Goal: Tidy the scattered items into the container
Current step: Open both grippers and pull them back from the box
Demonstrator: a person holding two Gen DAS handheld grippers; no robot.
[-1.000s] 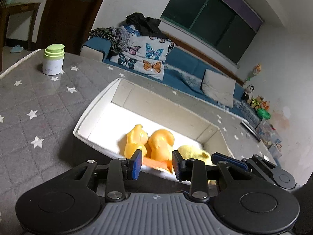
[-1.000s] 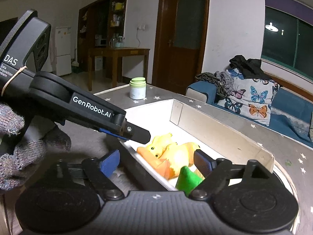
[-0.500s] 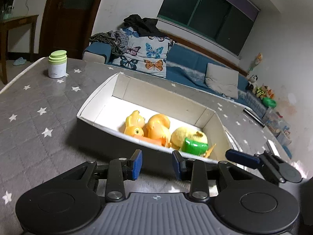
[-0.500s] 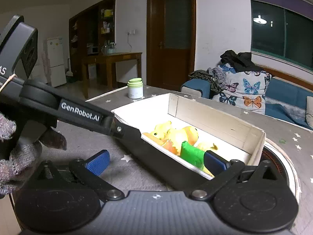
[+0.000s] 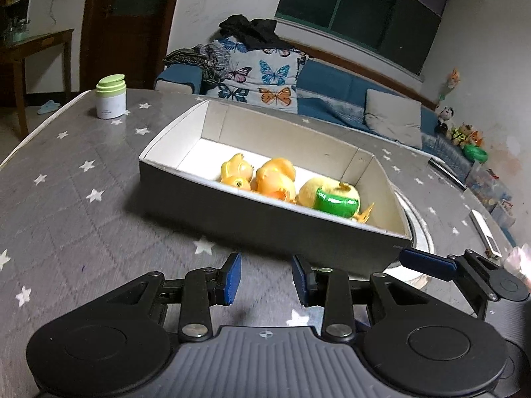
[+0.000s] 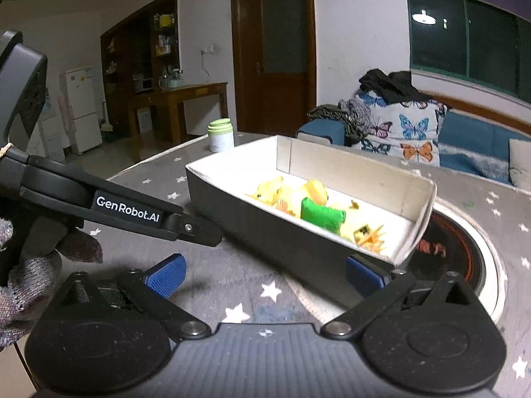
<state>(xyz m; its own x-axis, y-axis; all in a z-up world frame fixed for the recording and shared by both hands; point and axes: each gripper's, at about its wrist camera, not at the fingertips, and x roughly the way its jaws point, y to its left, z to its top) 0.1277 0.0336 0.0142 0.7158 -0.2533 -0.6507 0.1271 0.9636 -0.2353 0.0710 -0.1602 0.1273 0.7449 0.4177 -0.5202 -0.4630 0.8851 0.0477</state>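
Observation:
A box (image 5: pixel 265 222) with dark outer walls and a white inside stands on the grey star-patterned table. Inside lie orange and yellow toy animals (image 5: pixel 259 177) and a green piece (image 5: pixel 335 200) on a yellow toy. The box also shows in the right wrist view (image 6: pixel 282 232), with the green piece (image 6: pixel 322 217) among the toys. My left gripper (image 5: pixel 265 278) is open and empty, low over the table in front of the box. My right gripper (image 6: pixel 262 275) is wide open and empty, near the box's right end. The left gripper's arm (image 6: pixel 126 210) shows in the right wrist view.
A white jar with a green lid (image 5: pixel 111 98) stands at the table's far left corner. A round hotplate ring (image 6: pixel 471 255) is set in the table under the box's right end. A remote (image 5: pixel 486 235) lies at the right edge. A sofa stands behind.
Both grippers have pulled back from the box toward me. The green piece, between the right fingers a second ago, now lies in the box. The right fingers have opened wider.

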